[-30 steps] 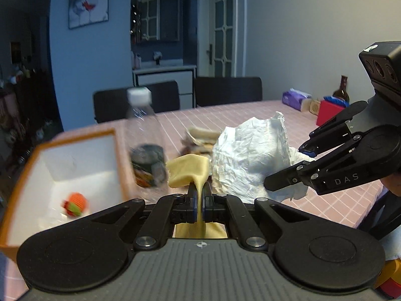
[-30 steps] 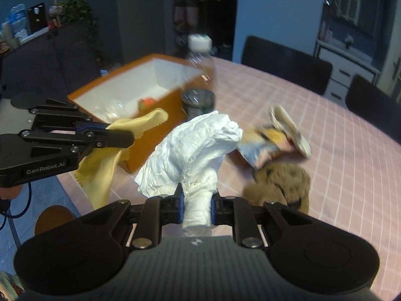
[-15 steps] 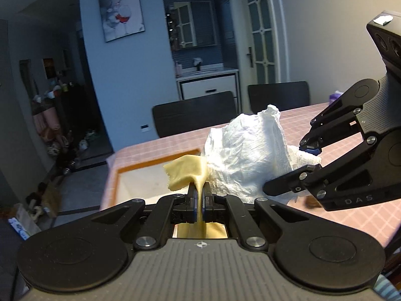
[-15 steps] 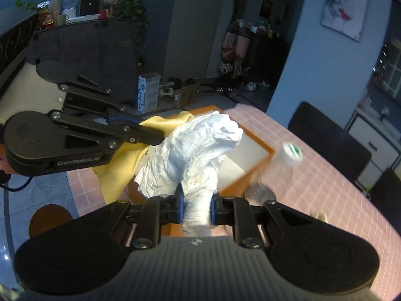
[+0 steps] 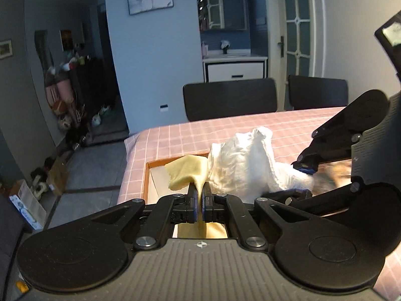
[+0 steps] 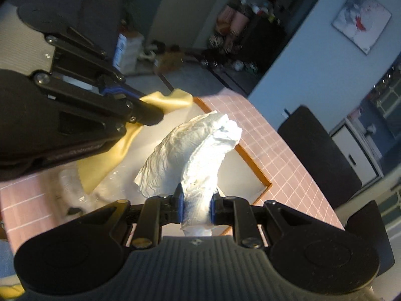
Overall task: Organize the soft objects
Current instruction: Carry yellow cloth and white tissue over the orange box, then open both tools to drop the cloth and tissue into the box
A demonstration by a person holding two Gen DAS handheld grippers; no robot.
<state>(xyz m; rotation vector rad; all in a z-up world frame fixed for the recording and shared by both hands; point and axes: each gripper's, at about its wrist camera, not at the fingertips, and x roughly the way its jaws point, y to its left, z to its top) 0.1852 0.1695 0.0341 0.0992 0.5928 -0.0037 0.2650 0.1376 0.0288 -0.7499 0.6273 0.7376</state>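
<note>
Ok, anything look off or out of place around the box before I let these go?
Nothing stands out. The left claw is shut on the yellow cloth, the right claw on the white cloth, both over the orange-rimmed box. Its contents are blurred.

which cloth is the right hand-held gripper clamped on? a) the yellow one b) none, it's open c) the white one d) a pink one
c: in the right wrist view the right hand-held gripper has its fingers closed on the crumpled white cloth, while the yellow cloth hangs from the left hand-held gripper beside it, above the orange-rimmed box.
</note>
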